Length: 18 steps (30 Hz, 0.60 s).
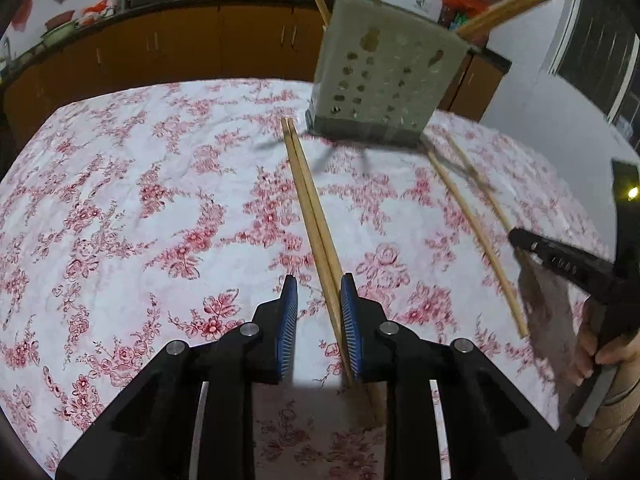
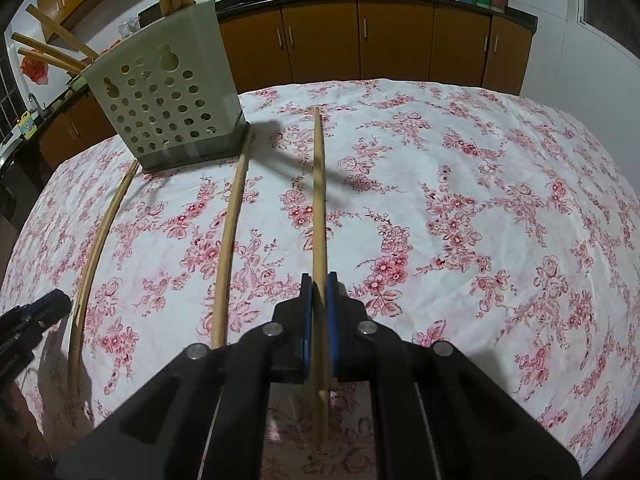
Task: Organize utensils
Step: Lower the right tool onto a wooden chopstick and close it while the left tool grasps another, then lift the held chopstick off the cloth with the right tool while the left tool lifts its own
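Note:
A pale green perforated utensil holder (image 1: 384, 76) stands on the floral tablecloth, with several chopsticks sticking out of its top; it also shows in the right wrist view (image 2: 168, 104). My left gripper (image 1: 319, 304) is open, its jaws on either side of a pair of chopsticks (image 1: 310, 204) lying on the cloth. My right gripper (image 2: 319, 300) is shut on a single chopstick (image 2: 319, 200) that points toward the holder's side. A loose chopstick (image 2: 230, 240) and the pair (image 2: 100, 240) lie to its left.
The table with the pink floral cloth (image 2: 480, 200) fills both views. Brown kitchen cabinets (image 2: 396, 40) with a dark counter and pots run behind it. The right gripper appears at the right edge of the left wrist view (image 1: 568, 264), next to more loose chopsticks (image 1: 476, 236).

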{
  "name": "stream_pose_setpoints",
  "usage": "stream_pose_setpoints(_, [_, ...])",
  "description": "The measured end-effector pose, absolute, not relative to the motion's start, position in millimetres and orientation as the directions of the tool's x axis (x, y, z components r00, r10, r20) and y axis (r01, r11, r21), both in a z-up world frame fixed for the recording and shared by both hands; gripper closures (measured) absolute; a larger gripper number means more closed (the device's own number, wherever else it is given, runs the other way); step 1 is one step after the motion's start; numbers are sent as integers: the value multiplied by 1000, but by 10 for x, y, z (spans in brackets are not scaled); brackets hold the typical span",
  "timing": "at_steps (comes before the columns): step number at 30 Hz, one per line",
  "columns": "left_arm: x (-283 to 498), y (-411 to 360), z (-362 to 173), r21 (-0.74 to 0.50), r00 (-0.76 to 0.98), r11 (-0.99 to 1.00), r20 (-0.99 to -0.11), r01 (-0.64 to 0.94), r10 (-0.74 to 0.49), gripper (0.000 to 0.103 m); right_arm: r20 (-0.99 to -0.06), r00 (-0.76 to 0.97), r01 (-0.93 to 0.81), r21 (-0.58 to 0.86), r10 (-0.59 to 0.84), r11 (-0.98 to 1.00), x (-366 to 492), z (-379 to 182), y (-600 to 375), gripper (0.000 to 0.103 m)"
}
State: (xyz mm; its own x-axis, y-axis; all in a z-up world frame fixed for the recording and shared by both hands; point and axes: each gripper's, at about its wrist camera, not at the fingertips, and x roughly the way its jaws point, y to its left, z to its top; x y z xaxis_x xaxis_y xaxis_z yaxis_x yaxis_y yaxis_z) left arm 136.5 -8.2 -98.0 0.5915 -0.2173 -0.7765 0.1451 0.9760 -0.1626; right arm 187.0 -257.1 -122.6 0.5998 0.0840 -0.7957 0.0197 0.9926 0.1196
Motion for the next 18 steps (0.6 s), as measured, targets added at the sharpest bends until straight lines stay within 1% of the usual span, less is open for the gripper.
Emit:
stream_pose_setpoints(3, [1385,-103,-1006,-141,585,980,-786,143,-199,81,-796,600,21,110,75,994,1873,-1225,-2564,94])
stream_pose_setpoints(6, [1417,-86,-1022,-119,585,984,-792,133,-175,86,-797,600,23,102,68,995,1870,-1223,-2567,94])
stream_pose_setpoints(9, [1456,-48,-1031,-121,586,985,-793,120,-169,87,-797,600,17,100,70,995,1854,-1218,-2557,93])
stream_pose_setpoints(11, [1473,-38,-1033,-120,590,986,-790,116,-166,90,-795,602,5,99,76,995,1830,-1219,-2546,92])
stream_pose_setpoints(13, [1498,-31,-1037,-102,596,988,-789,112,-149,95,-793,603,-15,94,84,995,1814,-1221,-2509,91])
stream_pose_setpoints(14, [1527,-21,-1040,-96,599,989,-788,110,-143,95,-793,603,-22,98,92,995,1814,-1219,-2494,93])
stream_pose_setpoints(18, [1677,76,-1041,-87,610,994,-784,71,-112,95,-791,601,-53,108,118,993,1848,-1217,-2403,94])
